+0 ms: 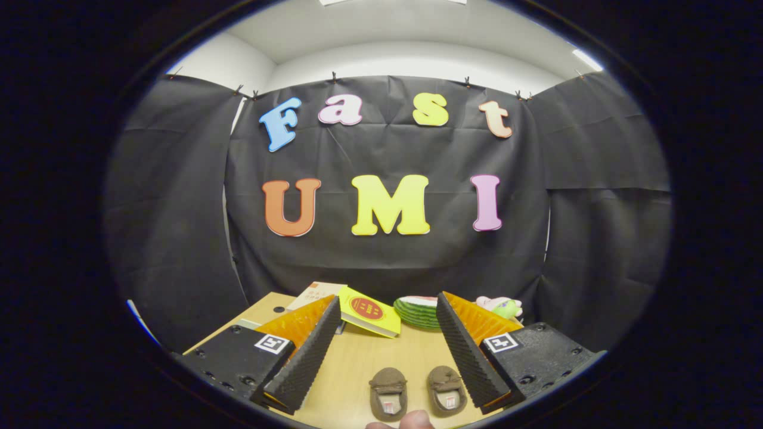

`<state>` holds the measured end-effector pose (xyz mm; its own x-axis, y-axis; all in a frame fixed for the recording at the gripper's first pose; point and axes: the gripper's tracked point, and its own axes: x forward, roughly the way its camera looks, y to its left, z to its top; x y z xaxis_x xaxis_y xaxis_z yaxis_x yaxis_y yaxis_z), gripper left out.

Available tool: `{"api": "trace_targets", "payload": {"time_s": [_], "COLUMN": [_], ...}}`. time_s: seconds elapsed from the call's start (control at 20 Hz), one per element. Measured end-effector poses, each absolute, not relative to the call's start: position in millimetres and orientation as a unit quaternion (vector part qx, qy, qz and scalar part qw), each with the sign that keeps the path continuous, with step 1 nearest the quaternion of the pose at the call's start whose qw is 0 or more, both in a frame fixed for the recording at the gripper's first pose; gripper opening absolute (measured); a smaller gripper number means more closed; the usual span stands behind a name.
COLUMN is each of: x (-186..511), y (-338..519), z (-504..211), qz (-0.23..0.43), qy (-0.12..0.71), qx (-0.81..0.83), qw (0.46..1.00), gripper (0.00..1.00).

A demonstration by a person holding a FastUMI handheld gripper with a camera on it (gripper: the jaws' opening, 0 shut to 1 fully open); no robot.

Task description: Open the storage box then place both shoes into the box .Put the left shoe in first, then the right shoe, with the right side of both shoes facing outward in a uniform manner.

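Shoes first: two small brown slipper-type shoes sit side by side on the light wooden table, the left shoe and the right shoe close together but not touching, toes pointing away toward the booth wall, openings facing up with a pale insole tag showing in each. They lie down low between the two fingers, closer to the camera than the fingertips. The gripper has its fingers spread wide apart, holding nothing, ridged pads facing each other across the gap, and each finger carries a little square marker on its base. Neither finger touches a shoe, though the right shoe sits just beside the inner face of the right-hand finger. Right at the bottom, just below the shoes, a fingertip or two of a person pokes in, can't tell what it's doing. Beyond the fingertips, toward the far edge of the table, there's a yellow book with a red round badge on its cover, lying tilted on top of a paler book. Next to that, between the fingertips, is a green striped watermelon-slice thing, and past the right finger a small pink and green plush toy. Can't make out any storage box from here.
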<state>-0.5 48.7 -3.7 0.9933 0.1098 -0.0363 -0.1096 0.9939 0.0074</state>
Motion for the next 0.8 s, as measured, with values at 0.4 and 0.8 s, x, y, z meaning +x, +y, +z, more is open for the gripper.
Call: {"api": "trace_targets", "payload": {"time_s": [0.4,0.8], "x": [-4,-9], "y": [78,125], "z": [-17,-61], "qz": [0.101,0.186], "qy": [0.041,0.107], "qx": [0.016,0.044], "qw": [0.994,0.976], "gripper": [1.0,1.0]}}
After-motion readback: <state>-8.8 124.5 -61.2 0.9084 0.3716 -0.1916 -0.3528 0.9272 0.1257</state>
